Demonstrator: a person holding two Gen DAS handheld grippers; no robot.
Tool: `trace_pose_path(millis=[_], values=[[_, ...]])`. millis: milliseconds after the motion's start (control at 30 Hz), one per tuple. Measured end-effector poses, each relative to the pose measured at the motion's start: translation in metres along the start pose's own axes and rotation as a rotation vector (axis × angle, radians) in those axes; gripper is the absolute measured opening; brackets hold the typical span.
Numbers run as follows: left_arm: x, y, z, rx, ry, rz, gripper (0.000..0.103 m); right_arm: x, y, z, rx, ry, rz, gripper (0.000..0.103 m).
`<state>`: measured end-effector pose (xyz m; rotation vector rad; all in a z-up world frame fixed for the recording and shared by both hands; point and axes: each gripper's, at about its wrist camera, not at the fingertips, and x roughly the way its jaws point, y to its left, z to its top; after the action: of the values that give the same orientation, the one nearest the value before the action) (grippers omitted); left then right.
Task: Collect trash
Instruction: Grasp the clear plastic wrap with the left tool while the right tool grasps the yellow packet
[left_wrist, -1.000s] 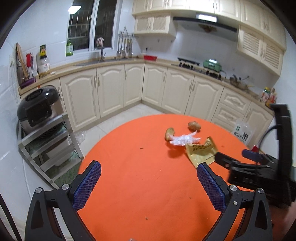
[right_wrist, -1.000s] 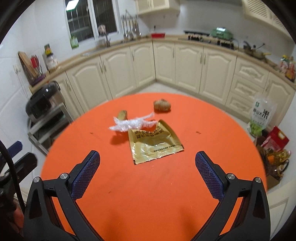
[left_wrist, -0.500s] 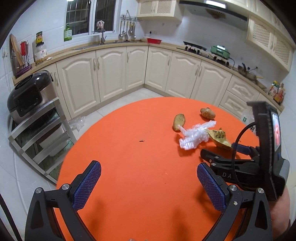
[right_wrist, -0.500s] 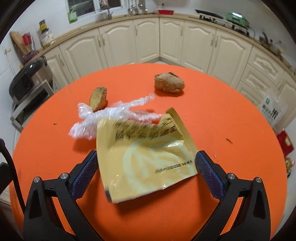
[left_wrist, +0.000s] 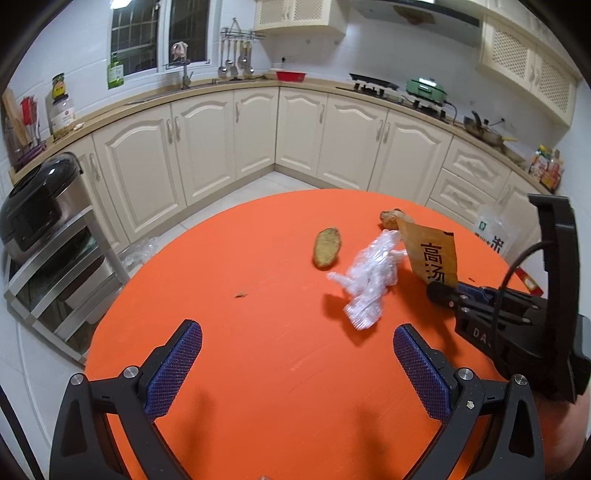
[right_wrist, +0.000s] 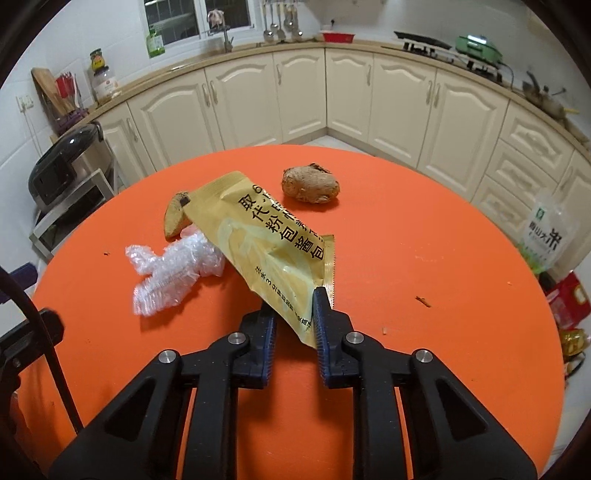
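Right gripper jaws closing on near corner of yellow packet, mid-frame over orange table. Packet long axis slants from lower right up to upper left, far end raised. Left gripper spread wide, empty; crumpled plastic wrap ahead, right of centre.

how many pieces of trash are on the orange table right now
4: a yellow packet with the right claw closing on it, crumpled clear plastic beside it, a cut brown chunk behind, and a brown lump farther back.
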<state>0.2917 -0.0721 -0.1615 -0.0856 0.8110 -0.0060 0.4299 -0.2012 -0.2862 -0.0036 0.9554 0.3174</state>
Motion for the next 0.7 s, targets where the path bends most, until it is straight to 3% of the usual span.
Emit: trace_pose_path(millis=[200,300,333,400,500,600,667,700], values=[[0.040,-0.016,0.015,0.052,0.036,-0.008,0.102,-0.003,-0.014,-0.002,0.010,0.002,0.037,0.017],[0.070,-0.027,0.029,0.086,0.067,-0.022,0.102,-0.002,-0.014,0.000,-0.021,0.016,0.033,0.034],[0.082,-0.030,0.034,0.101,0.077,-0.019,0.102,-0.002,-0.014,0.000,-0.029,0.016,0.027,0.054],[0.102,-0.035,0.045,0.110,0.104,-0.017,0.102,-0.001,-0.017,0.002,-0.036,0.015,-0.018,0.056],[0.127,-0.036,0.063,0.091,0.128,-0.028,0.102,0.004,-0.021,0.005,-0.047,0.022,-0.019,0.057],[0.149,-0.036,0.080,0.096,0.134,-0.023,0.095,0.009,-0.018,0.011,-0.101,0.025,-0.044,0.062],[0.152,-0.036,0.085,0.103,0.128,-0.030,0.082,0.012,-0.014,0.015,-0.135,0.028,-0.037,0.075],[0.152,-0.035,0.086,0.101,0.119,-0.038,0.076,0.013,-0.012,0.017,-0.148,0.023,-0.028,0.077]])
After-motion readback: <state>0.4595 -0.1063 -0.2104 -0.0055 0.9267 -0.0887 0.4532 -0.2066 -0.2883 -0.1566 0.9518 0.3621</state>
